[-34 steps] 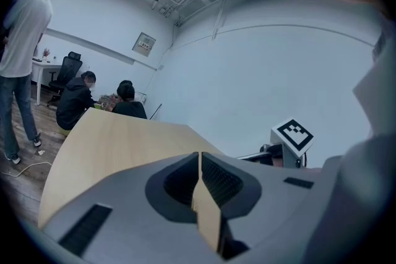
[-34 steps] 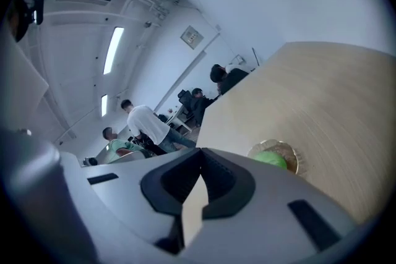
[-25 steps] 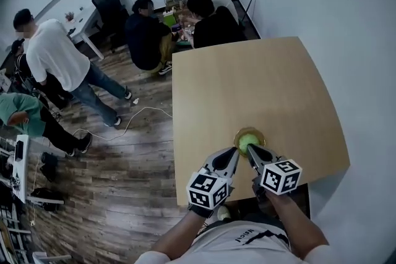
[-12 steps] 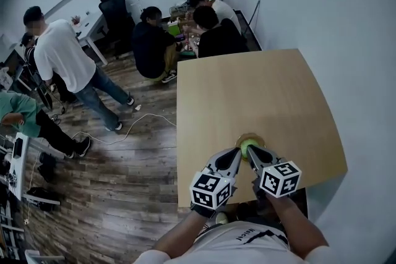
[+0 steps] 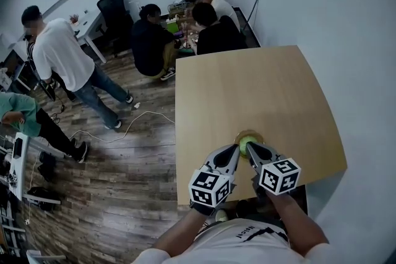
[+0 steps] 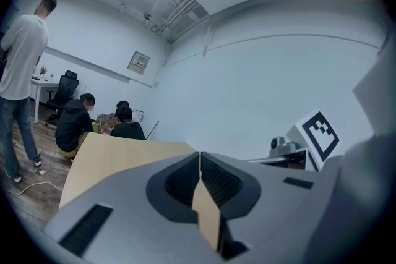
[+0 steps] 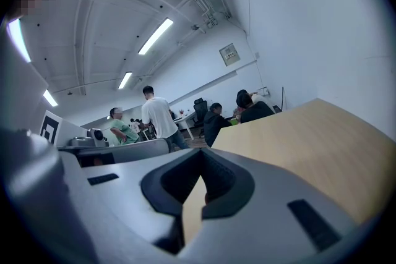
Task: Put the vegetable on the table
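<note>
A round green vegetable [image 5: 245, 144] sits in a small brown dish [image 5: 250, 133] on the light wooden table [image 5: 260, 93], near its front edge. My right gripper [image 5: 249, 146] is shut, with its tip at the vegetable's near side and partly covering it. My left gripper [image 5: 235, 148] is also shut, just left of the dish and beside the right one. In the left gripper view the jaws [image 6: 200, 156] meet with nothing between them. The right gripper view shows the same for its jaws [image 7: 200, 153]. Neither gripper view shows the vegetable.
Three people [image 5: 207, 25] sit around a low table beyond the wooden table's far edge. A person in a white shirt [image 5: 59, 55] stands on the wood floor at left, where a cable [image 5: 133, 123] lies. A white wall [image 5: 346, 46] borders the table's right side.
The head view has shifted slightly. Both grippers stay shut by the dish, with the right tip a touch closer over the vegetable.
</note>
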A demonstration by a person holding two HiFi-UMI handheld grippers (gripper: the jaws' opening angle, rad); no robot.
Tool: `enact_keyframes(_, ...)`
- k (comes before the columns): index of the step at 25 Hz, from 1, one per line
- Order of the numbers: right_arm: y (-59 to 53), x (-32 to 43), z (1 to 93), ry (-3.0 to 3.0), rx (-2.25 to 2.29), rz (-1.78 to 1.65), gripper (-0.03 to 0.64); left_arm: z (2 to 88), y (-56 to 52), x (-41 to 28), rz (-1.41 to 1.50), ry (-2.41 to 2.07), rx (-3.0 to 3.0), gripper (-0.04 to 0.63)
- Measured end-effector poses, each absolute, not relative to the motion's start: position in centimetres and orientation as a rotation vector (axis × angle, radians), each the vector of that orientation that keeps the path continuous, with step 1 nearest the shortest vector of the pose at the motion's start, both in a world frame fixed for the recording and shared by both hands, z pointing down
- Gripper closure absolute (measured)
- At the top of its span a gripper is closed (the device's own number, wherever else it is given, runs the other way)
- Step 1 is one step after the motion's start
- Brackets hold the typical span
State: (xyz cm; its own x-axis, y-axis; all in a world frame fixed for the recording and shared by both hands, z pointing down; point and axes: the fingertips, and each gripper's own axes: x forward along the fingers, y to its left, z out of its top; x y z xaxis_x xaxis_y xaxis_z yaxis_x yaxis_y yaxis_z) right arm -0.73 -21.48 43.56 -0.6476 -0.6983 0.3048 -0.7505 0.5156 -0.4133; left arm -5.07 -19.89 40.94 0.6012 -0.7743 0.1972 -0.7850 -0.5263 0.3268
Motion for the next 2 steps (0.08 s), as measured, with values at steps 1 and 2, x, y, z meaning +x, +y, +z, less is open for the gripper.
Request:
enact_keyframes(1, -21.45, -0.82, 43.56, -2.647, 1.269, 0.795, 0.604, 40.92, -19.87, -5.24, 0.037, -1.255, 2.449, 0.575)
enact_keyframes(2, -21.41, -0.91, 43.57, -2.647, 1.269, 0.793, 0.604, 40.89, -19.84, -5.41, 0.035, -1.259, 2.449, 0.575)
